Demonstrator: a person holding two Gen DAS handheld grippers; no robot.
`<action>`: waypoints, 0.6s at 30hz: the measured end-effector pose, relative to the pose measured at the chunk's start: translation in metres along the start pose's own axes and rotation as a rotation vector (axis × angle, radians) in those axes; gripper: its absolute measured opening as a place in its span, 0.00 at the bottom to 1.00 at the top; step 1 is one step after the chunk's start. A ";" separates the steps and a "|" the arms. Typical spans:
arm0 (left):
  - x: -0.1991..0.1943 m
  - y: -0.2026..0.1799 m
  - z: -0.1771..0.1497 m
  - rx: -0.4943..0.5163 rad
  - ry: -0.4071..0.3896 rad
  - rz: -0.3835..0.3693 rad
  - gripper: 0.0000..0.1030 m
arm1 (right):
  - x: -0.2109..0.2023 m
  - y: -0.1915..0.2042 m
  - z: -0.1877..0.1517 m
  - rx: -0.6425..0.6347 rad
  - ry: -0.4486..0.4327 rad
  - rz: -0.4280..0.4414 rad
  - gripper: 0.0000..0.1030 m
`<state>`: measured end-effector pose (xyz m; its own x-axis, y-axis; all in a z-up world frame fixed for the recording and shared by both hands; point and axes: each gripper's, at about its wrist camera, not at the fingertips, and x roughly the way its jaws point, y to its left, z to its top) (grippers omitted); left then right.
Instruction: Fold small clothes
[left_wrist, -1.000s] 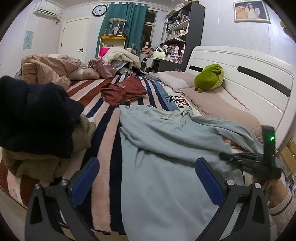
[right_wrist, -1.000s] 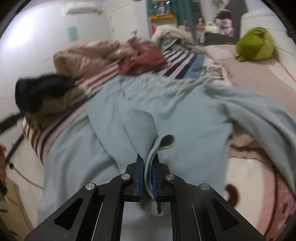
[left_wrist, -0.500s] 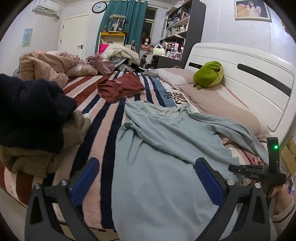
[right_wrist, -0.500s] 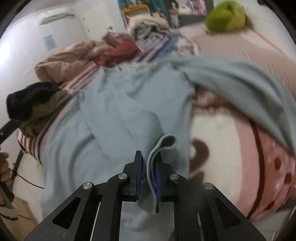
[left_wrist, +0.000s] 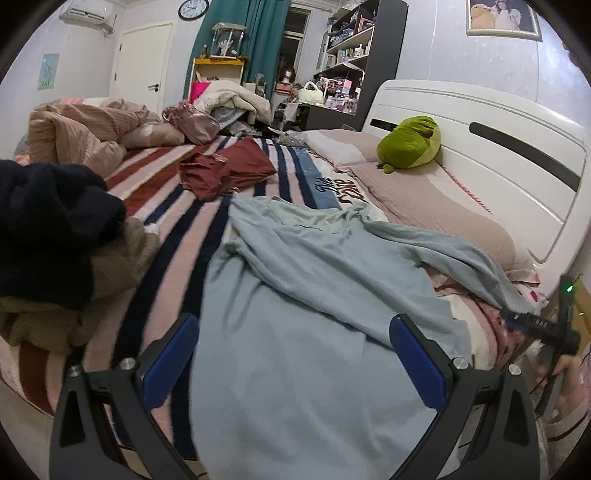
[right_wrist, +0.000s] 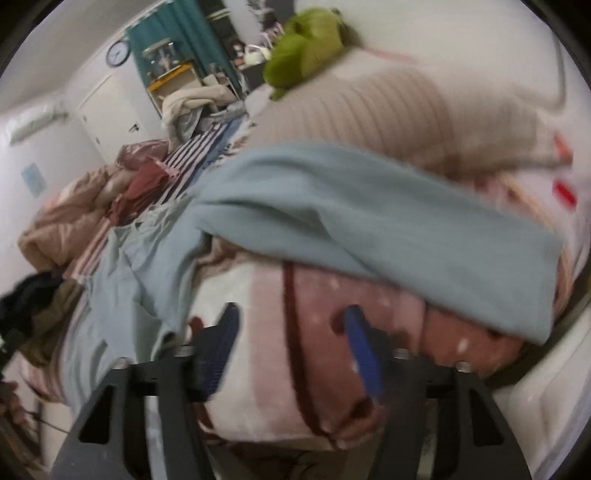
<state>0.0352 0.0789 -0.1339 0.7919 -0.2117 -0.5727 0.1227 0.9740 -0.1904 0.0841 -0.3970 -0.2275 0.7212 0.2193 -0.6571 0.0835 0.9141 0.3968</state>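
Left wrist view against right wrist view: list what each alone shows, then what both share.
Only the left wrist view: the framed wall picture and the white slatted headboard. Only the right wrist view: the open right gripper over pink dotted bedding. Both: the pale blue long-sleeved shirt, green plush toy, round wall clock.

one blue shirt (left_wrist: 306, 332), one green plush (left_wrist: 410, 142)
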 end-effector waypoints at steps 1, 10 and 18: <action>0.002 -0.003 0.000 0.004 0.006 0.000 0.99 | 0.006 -0.009 -0.002 0.034 0.014 0.028 0.67; 0.004 -0.016 0.005 0.040 0.005 0.019 0.99 | 0.021 -0.047 0.022 0.216 -0.184 0.157 0.71; 0.005 -0.010 0.006 0.035 0.002 0.024 0.99 | 0.013 -0.049 0.040 0.232 -0.290 0.022 0.07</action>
<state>0.0410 0.0685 -0.1300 0.7934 -0.1886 -0.5787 0.1250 0.9810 -0.1485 0.1168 -0.4525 -0.2300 0.8866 0.1020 -0.4512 0.1955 0.8014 0.5653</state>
